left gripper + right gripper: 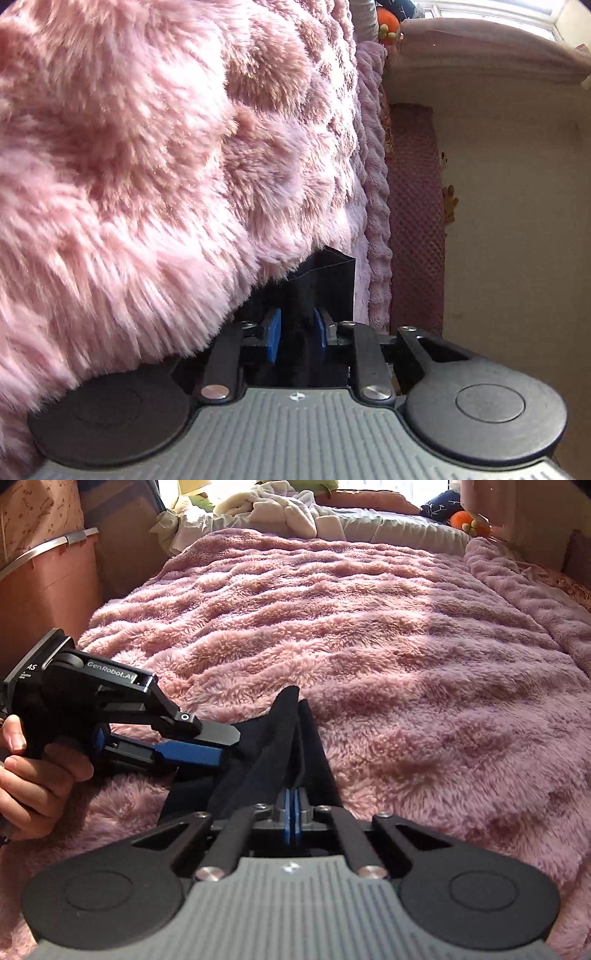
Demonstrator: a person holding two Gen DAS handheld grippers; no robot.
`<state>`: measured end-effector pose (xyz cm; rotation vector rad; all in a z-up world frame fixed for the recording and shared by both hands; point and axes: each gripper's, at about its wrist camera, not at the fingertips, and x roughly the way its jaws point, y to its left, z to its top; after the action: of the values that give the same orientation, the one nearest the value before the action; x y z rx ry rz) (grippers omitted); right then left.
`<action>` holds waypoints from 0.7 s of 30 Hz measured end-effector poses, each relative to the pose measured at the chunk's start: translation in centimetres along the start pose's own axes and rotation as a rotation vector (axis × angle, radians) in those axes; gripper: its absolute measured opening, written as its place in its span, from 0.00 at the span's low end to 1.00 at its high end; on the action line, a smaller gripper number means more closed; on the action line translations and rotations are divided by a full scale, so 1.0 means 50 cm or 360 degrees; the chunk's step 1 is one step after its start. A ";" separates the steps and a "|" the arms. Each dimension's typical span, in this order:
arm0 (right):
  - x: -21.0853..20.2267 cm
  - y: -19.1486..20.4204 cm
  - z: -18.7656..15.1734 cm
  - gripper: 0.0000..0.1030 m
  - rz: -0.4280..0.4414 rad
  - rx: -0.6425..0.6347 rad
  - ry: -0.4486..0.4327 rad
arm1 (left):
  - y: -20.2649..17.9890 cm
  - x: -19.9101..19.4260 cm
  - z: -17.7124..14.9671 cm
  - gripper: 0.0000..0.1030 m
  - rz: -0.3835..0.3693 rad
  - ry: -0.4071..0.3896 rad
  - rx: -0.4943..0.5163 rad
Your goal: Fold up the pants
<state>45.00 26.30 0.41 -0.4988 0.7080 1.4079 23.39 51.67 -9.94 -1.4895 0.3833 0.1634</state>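
Note:
The black pants (273,738) lie bunched on the pink fluffy blanket (369,635) that covers the bed. My right gripper (294,805) is shut on a fold of the pants, its blue pads pressed together. My left gripper (225,746) shows at the left of the right wrist view, held by a hand, with its fingers closed on the pants' edge. In the left wrist view the left gripper (297,332) has black cloth (317,280) between its blue pads, and the blanket (147,166) fills most of the frame.
A pink storage bin (48,576) stands left of the bed. White clothes (288,509) and an orange toy (461,518) lie at the bed's far end. A padded pink mat (413,206) and a cream wall (517,221) are beside the bed.

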 end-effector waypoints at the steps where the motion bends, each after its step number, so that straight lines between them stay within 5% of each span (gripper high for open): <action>1: 0.000 0.001 -0.001 0.00 -0.0001 0.0001 0.0000 | -0.003 0.008 -0.001 0.13 0.0040 -0.0001 0.0016; 3: -0.001 0.004 -0.002 0.00 -0.0021 -0.0003 -0.0004 | -0.006 0.016 -0.004 0.03 0.0081 0.0011 0.0070; 6: -0.004 0.016 -0.001 0.00 -0.0181 -0.0069 -0.0028 | -0.027 0.011 -0.006 0.02 0.0214 0.0019 0.0106; 9: -0.012 0.022 0.005 0.00 -0.0342 -0.0113 -0.0028 | -0.042 -0.018 0.009 0.01 0.0266 0.0040 0.0037; 12: -0.024 0.021 0.012 0.00 -0.0351 -0.0102 -0.0042 | -0.052 -0.047 0.036 0.01 0.0237 0.0064 0.0007; 21: 0.033 0.034 0.020 0.01 -0.0580 -0.0065 0.0055 | -0.050 -0.017 0.051 0.09 0.0348 0.0141 0.0152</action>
<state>43.50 28.35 0.11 -0.6504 0.5825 1.0755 23.83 54.09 -7.19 -1.3622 0.6179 0.2499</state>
